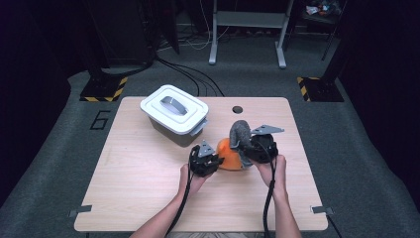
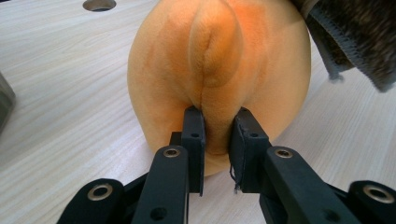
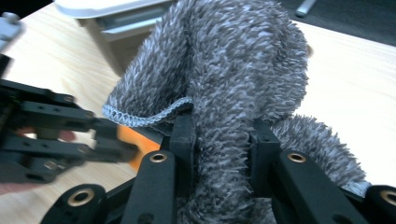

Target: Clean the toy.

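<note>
Orange toy: a rounded orange plush toy [image 2: 219, 70] with short velvety pile and a raised seam fold down its middle is seen resting on the pale wooden table [image 1: 148, 173], near the centre, between both grippers
Left gripper [image 2: 217, 135]: it is clenched on the lower part of the seam fold, which is pinched between the two black jaws
Grey cloth: a shaggy grey knitted cloth [image 3: 224, 79] with a stitched hem is held upright, just beside the toy
Right gripper [image 3: 222, 140]: it is closed around a bunched fold of the cloth
Handling: both things are judged light, soft and not fragile; the pile may slip, so a thick fold or seam is the best place to be gripped
White box: a white plastic container [image 1: 174, 114] with a clip lid and grey handle is placed behind, closed
</note>
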Available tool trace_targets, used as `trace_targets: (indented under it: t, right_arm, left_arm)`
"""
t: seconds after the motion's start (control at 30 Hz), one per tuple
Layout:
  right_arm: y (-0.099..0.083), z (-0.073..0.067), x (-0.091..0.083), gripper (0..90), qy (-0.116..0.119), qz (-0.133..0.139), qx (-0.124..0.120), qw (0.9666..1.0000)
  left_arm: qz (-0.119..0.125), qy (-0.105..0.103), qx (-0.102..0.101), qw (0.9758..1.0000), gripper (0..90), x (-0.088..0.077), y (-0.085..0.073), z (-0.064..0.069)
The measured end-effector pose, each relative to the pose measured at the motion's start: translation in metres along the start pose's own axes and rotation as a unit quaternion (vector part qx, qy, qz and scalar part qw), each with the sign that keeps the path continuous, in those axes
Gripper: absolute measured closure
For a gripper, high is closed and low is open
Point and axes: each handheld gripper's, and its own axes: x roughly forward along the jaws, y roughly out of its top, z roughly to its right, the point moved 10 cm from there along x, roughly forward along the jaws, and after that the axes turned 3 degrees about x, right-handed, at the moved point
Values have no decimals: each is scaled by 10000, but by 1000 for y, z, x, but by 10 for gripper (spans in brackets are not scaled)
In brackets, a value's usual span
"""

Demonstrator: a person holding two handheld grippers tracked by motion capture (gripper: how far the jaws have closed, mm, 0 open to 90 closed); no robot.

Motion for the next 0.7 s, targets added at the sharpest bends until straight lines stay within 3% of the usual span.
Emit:
trace_targets:
  t: [0.13, 0.33, 0.53, 0.7]
  right_arm:
    - [0, -13, 14, 683, 164, -139, -132, 9997]
    - [-2, -5, 18, 685, 19, -162, -163, 9997]
    - [-16, 19, 12, 685, -339, -265, 19, 9991]
    - [-30, 36, 13, 684, -376, -338, 271, 9984]
  left_arm:
    - [-38, 7, 40, 10000, 772, 0, 0, 0]
    - [-32, 1, 32, 10000, 773, 1, 0, 0]
    - [-48, 1, 34, 10000, 773, 1, 1, 0]
    - [-28, -2, 25, 10000, 773, 2, 2, 1]
